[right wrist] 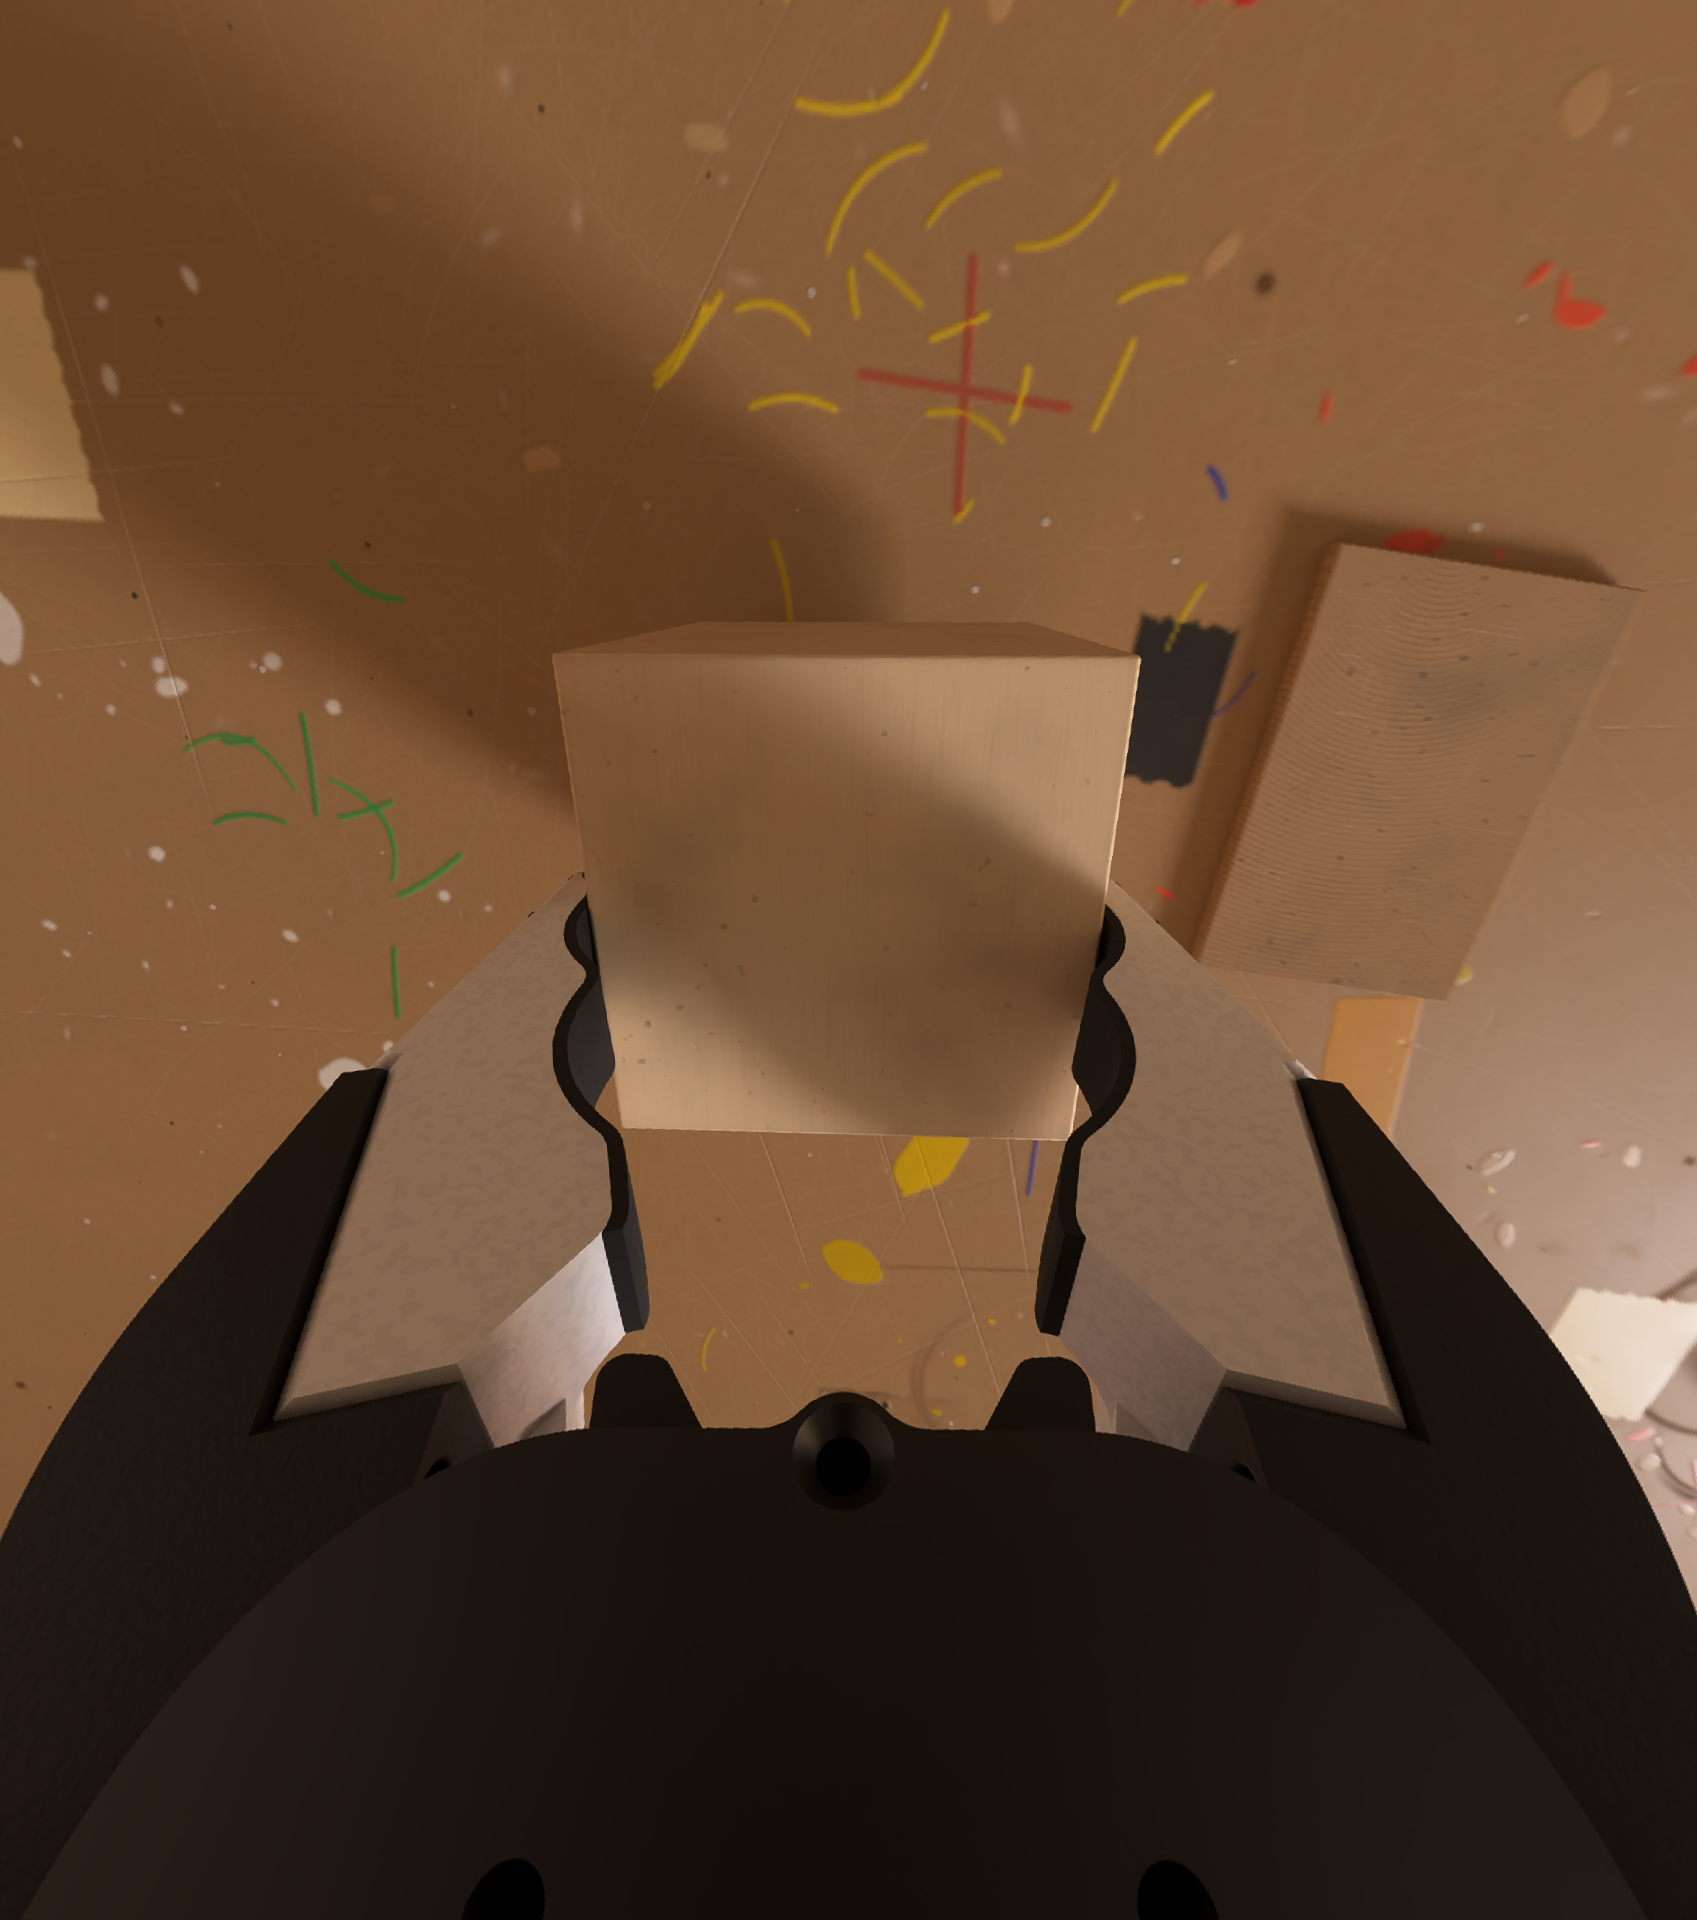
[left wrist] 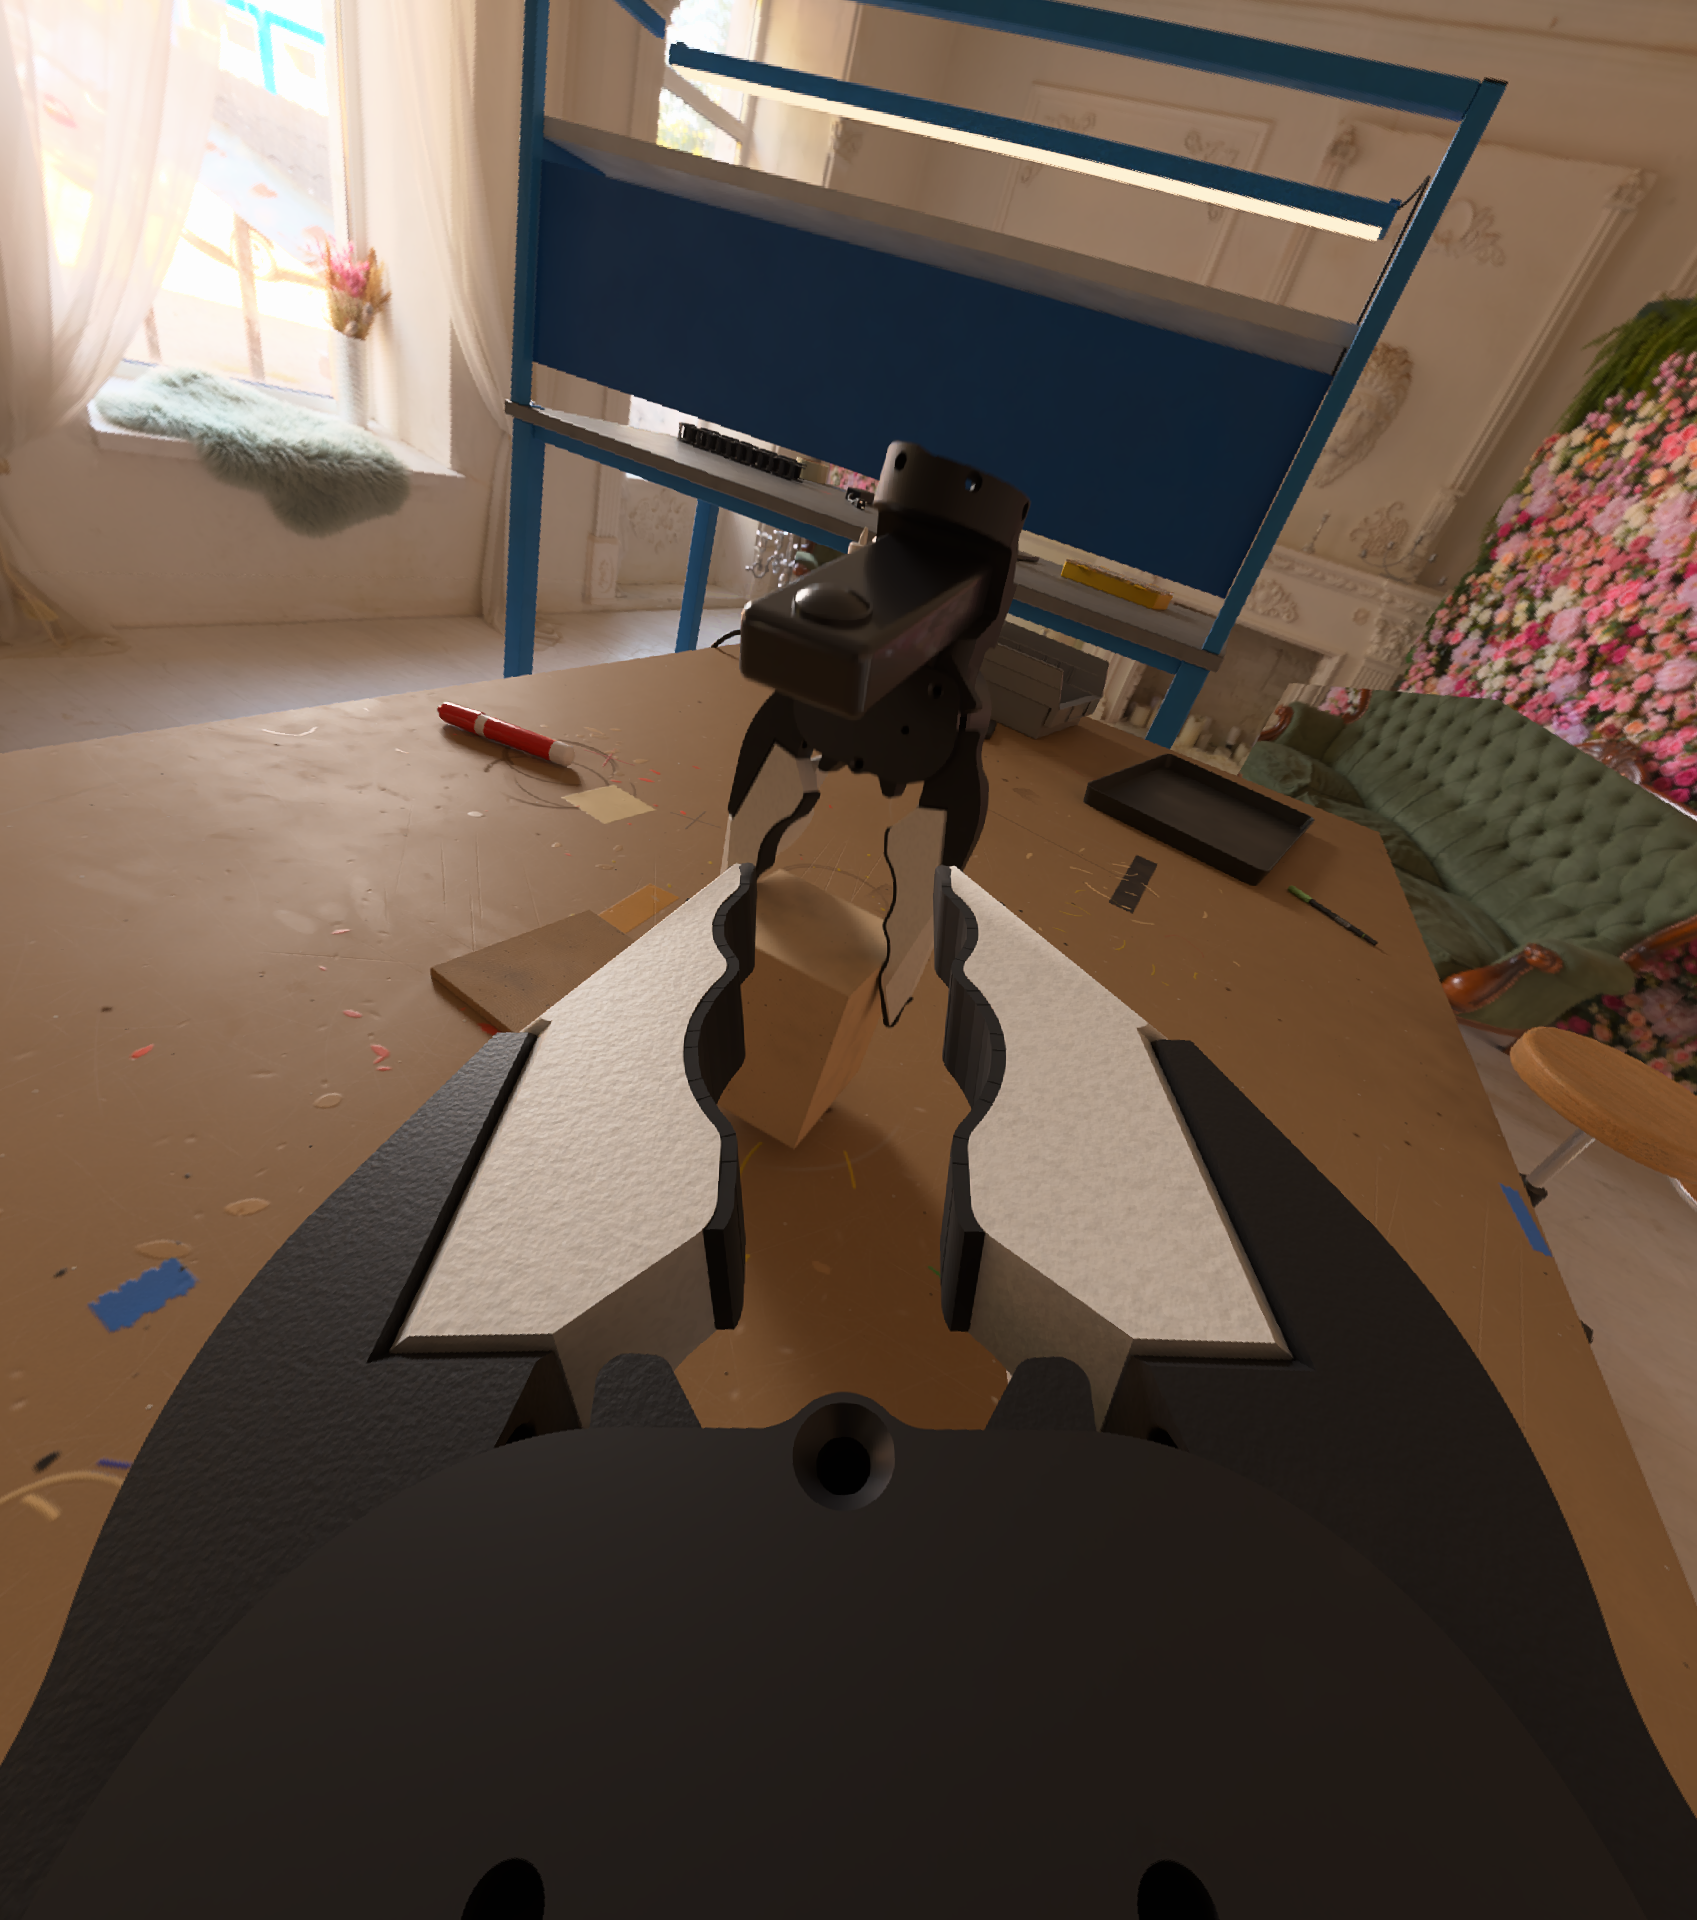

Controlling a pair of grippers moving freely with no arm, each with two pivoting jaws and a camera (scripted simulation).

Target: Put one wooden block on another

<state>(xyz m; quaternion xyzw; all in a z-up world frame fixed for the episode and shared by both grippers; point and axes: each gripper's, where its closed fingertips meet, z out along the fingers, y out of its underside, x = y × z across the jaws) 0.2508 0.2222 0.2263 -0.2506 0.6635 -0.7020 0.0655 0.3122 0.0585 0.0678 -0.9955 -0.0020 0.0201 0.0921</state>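
A light wooden block (right wrist: 844, 790) sits between the fingertips of my right gripper (right wrist: 846, 899), which points down at the brown table (right wrist: 304, 416) and is shut on the block's two sides. In the left wrist view the same block (left wrist: 802, 1039) is just ahead of my left gripper (left wrist: 844, 883), and the right gripper (left wrist: 813, 935) holds it from above. I cannot tell whether the block touches the table. My left gripper is open and empty, low over the table. No second block is in view.
A flat wooden board (left wrist: 522, 966) lies left of the block and also shows in the right wrist view (right wrist: 1415, 769). A red marker (left wrist: 506, 732) and a black tray (left wrist: 1197, 816) lie farther back. A blue shelf frame (left wrist: 927, 343) stands behind the table and a round stool (left wrist: 1628, 1101) to its right.
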